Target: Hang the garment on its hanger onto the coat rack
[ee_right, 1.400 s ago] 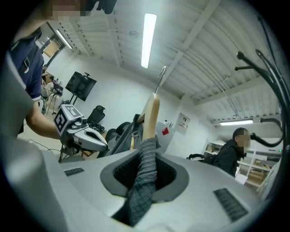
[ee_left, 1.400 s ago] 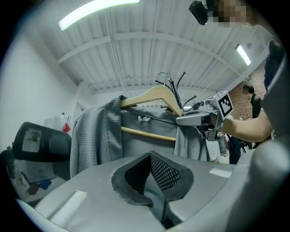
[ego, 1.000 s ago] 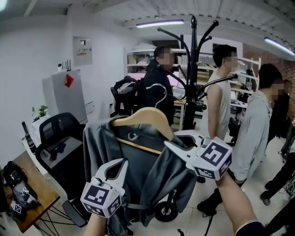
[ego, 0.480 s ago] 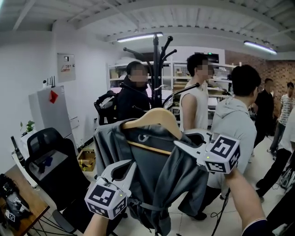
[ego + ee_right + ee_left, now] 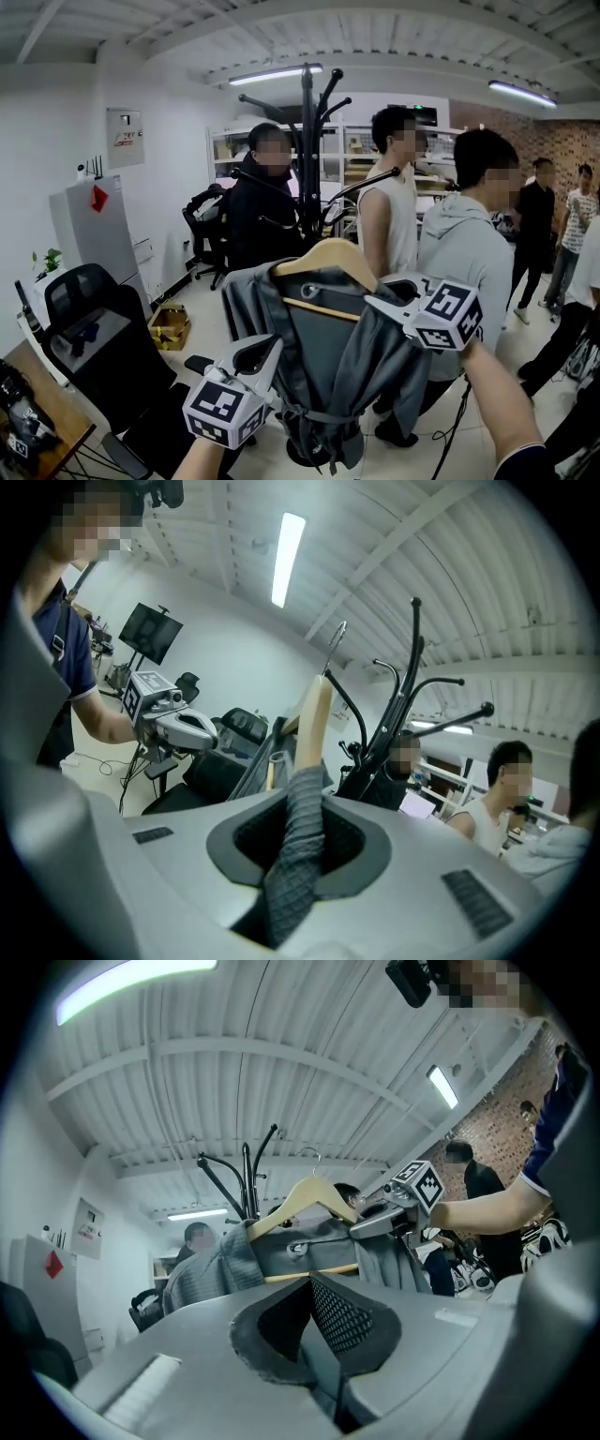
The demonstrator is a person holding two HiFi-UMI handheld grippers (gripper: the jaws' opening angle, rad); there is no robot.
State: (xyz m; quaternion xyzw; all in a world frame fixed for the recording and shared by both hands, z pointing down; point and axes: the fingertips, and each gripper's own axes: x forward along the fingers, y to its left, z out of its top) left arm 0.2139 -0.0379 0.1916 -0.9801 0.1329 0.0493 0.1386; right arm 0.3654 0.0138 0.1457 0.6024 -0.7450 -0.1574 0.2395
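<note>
A grey garment (image 5: 328, 361) hangs on a wooden hanger (image 5: 328, 257) in mid-air at the middle of the head view. My right gripper (image 5: 377, 305) is shut on the garment's right shoulder; in the right gripper view the grey fabric (image 5: 295, 855) runs between the jaws, with the hanger arm (image 5: 314, 719) above. My left gripper (image 5: 274, 345) sits low beside the garment's left edge, jaws shut with nothing in them. The black coat rack (image 5: 307, 141) stands just behind the hanger, its arms spreading upward. The hanger's metal hook (image 5: 336, 639) points toward the rack (image 5: 403, 714).
Three people stand close around the rack: one in black (image 5: 262, 220), one in a sleeveless top (image 5: 384, 220), one in a grey hoodie (image 5: 469, 262). A black office chair (image 5: 84, 323) and a wooden desk (image 5: 47, 422) lie at the left. More people stand at the far right.
The garment and both grippers have shifted right and slightly down in the head view. The rack now stands straight behind the hanger. Both grips look the same.
</note>
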